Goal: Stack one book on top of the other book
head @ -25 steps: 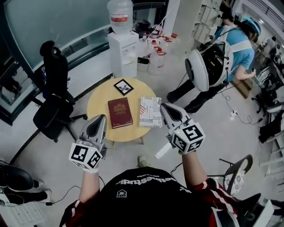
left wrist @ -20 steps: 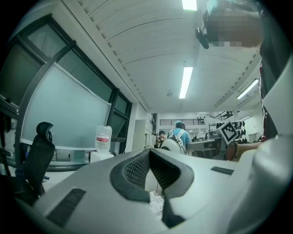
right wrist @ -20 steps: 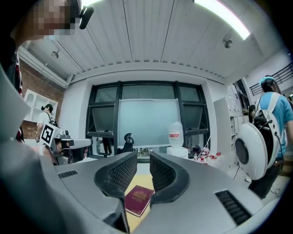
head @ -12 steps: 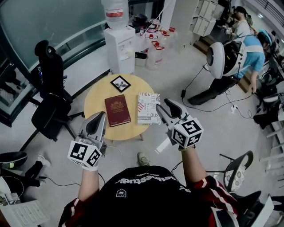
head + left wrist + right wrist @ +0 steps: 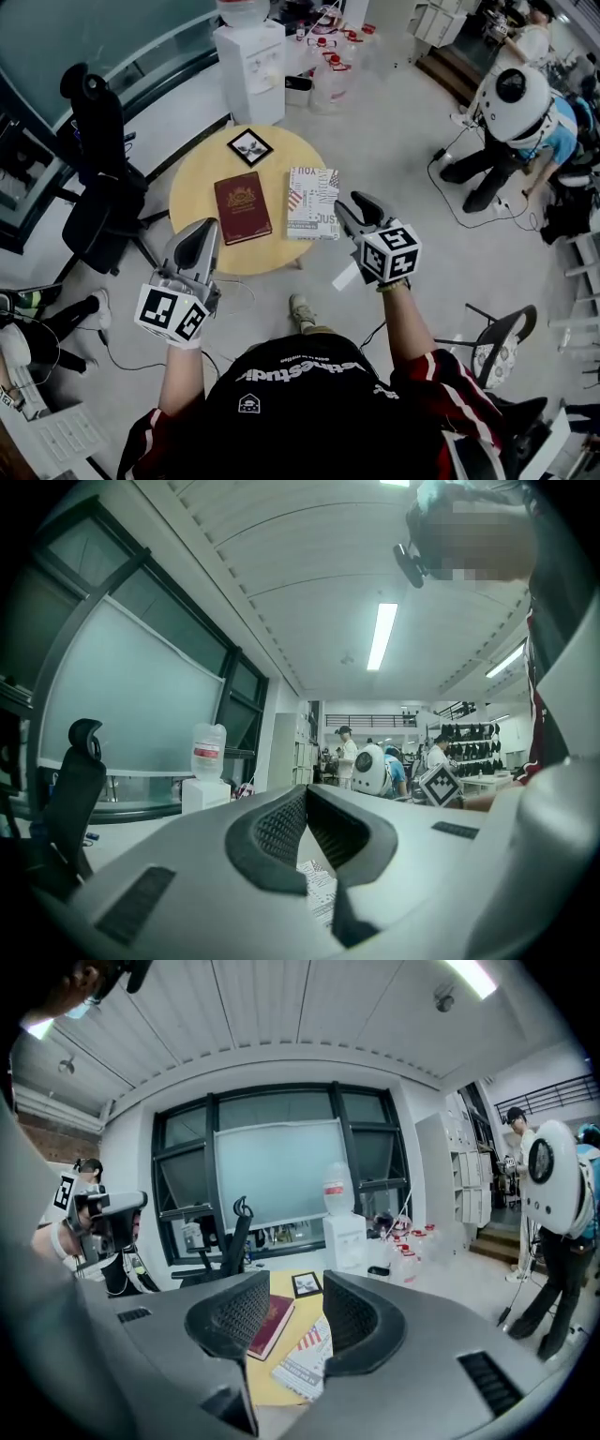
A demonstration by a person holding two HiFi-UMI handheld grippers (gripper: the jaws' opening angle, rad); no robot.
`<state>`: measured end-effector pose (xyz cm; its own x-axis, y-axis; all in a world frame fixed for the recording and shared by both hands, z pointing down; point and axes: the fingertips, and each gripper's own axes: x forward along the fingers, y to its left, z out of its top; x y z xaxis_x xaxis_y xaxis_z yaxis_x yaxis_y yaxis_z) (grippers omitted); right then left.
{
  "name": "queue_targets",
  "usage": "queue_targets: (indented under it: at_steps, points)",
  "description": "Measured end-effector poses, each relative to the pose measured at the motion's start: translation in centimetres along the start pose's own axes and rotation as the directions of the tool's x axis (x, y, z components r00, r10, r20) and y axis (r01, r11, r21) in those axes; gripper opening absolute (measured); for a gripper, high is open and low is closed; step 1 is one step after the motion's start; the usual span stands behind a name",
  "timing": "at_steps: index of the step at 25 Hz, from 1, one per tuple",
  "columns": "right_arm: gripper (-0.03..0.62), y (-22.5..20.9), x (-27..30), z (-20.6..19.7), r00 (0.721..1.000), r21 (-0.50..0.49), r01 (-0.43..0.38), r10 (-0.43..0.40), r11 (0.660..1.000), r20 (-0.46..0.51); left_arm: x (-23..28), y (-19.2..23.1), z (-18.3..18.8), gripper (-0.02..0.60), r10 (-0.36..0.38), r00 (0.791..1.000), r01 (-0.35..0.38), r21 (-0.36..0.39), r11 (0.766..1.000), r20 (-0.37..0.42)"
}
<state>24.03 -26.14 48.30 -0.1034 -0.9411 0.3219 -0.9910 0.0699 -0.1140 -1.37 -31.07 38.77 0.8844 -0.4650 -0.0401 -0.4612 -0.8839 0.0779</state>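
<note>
On round light-wood table point(image 5: 192, 187): dark red hardcover book point(image 5: 242, 206) left, white printed-cover book point(image 5: 313, 202) right, side by side, narrow gap between. Behind red book, at far edge: small black-framed picture point(image 5: 250, 147). Beyond table: white water dispenser point(image 5: 251, 70). Left of table: black office chair point(image 5: 98, 187).

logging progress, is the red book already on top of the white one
No, the red book lies flat beside the white printed book on the round wooden table, neither on the other.
</note>
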Motion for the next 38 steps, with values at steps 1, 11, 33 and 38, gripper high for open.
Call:
queue_targets:
  at_steps: [1,11,33,38]
  points:
    - [0.189,-0.6,0.6,-0.9,1.000,0.011,0.003,-0.003,1.000,-0.017,0.2,0.1,-0.2,0.017,0.002,1.000,-0.002,-0.003,1.000,-0.003]
    - [0.204,-6.1,5.0,-12.7,0.977,0.222,0.048,0.001,0.974,-0.215,1.4,0.4,-1.9,0.017,0.022,0.998,-0.023,-0.007,1.000,-0.052]
    - [0.292,-11.3,12.6,-28.2,0.915,0.559,0.106,0.140,0.822,-0.379,5.0,3.2,-6.5,0.017,0.104,0.979,-0.108,-0.013,0.994,-0.174]
    - [0.318,-10.7,13.4,-29.4,0.909,0.630,0.066,0.214,0.774,-0.358,5.3,3.5,-6.8,0.017,0.112,0.976,-0.116,-0.009,0.993,-0.188]
